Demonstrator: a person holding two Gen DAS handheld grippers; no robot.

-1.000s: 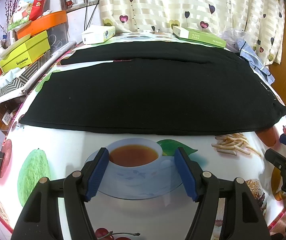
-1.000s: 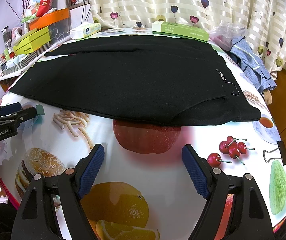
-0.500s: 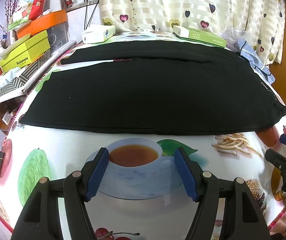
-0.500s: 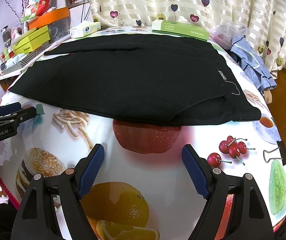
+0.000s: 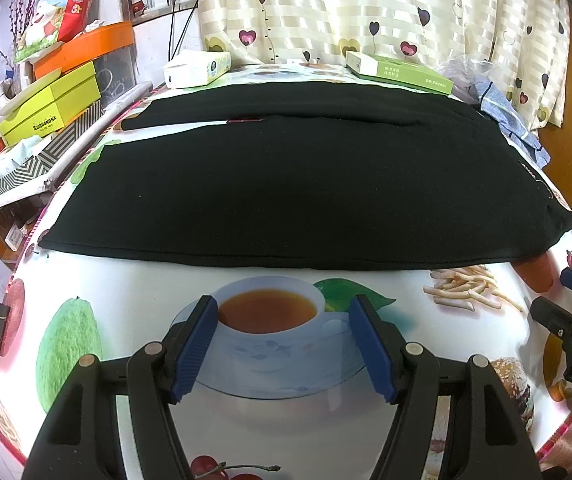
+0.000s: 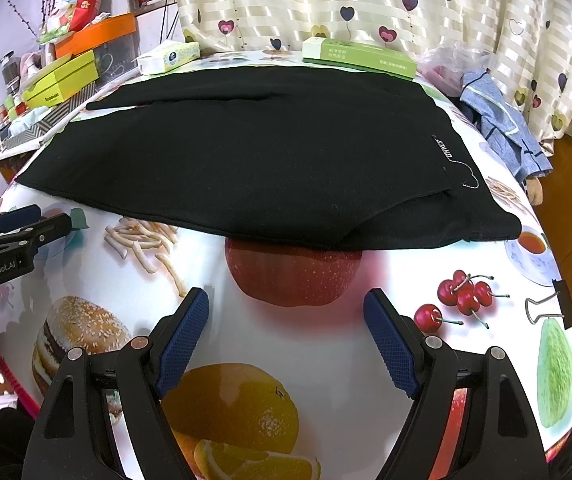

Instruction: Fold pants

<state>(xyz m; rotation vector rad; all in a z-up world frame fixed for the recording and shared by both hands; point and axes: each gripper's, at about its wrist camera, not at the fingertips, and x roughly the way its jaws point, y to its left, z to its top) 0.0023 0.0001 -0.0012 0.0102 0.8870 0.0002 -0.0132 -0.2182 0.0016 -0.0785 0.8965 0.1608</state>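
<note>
Here the left gripper [image 5: 283,340] and right gripper [image 6: 286,340] are both spread wide, gripping nothing, poised over bare tablecloth [image 5: 125,292] just short of the pants' near edge, probably ready to take it. The pants [image 6: 245,160] lie flat across the table, legs side by side. Boxes [image 6: 358,58] and blue cloth [image 6: 502,128] border the far side, apparently clear of a fold.

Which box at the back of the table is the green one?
The long flat box lying by the curtain, behind the black pants, is green. The other box, further left, is white with a tissue poking out.
</note>
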